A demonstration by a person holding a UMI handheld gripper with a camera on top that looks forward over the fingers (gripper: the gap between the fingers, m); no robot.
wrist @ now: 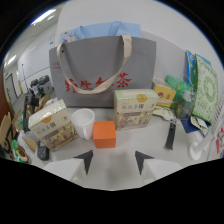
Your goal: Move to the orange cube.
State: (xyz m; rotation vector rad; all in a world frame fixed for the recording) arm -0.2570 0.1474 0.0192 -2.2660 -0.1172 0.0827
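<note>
The orange cube (104,134) sits on the white table (150,137), just ahead of my fingers and slightly toward the left one. A white paper cup (83,122) stands touching or nearly touching its left side, and a beige tea box (135,109) stands just behind it to the right. My gripper (114,161) is open, its two dark fingertips (86,161) apart with only bare table between them. The cube lies beyond the tips, not between them.
A grey tote bag (102,67) with red characters stands behind the cube. A second tea box (52,125) sits left of the cup. Right of the fingers lie a black bar-shaped object (171,135), green packets (204,90) and a yellow box (164,93).
</note>
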